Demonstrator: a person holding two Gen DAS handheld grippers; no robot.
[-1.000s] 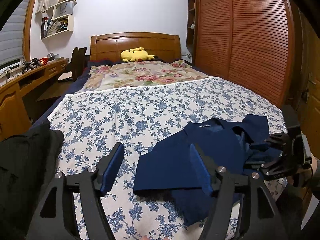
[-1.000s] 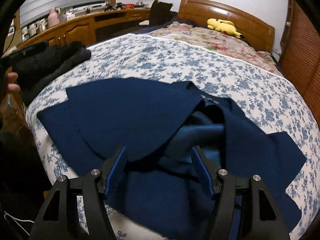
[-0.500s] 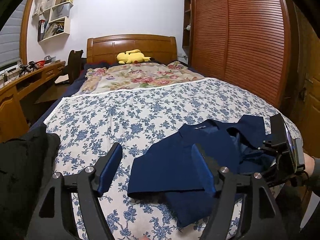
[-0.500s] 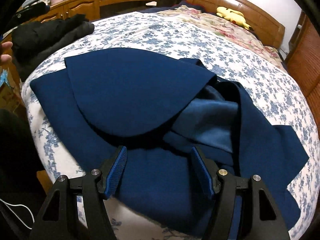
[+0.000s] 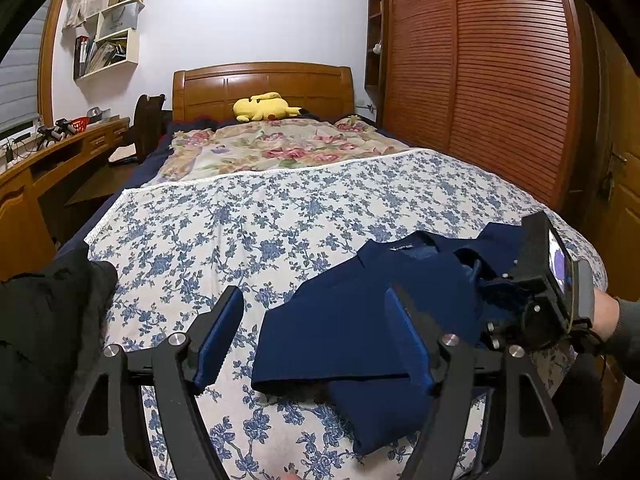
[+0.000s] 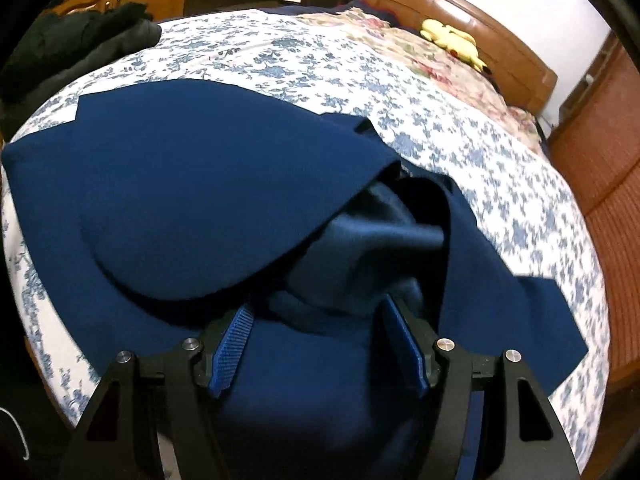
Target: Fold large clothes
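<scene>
Dropping closer since a second ago, right gripper [image 6: 316, 344] has been closing, jaws half-open astride the navy garment's [image 6: 192, 208] near fold, unpinched; left gripper [image 5: 312, 344] hangs wide, empty, beside its left edge

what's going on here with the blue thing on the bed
A person is folding a navy garment on a bed with a flowery cover, using a handheld gripper in each hand. One side is already folded over. The right gripper is down in the rumpled middle of the cloth, its jaws just closing with fabric between them, though a grip isn't clear. The left gripper hangs open above the garment's near edge. A black garment lies beside it.
</scene>
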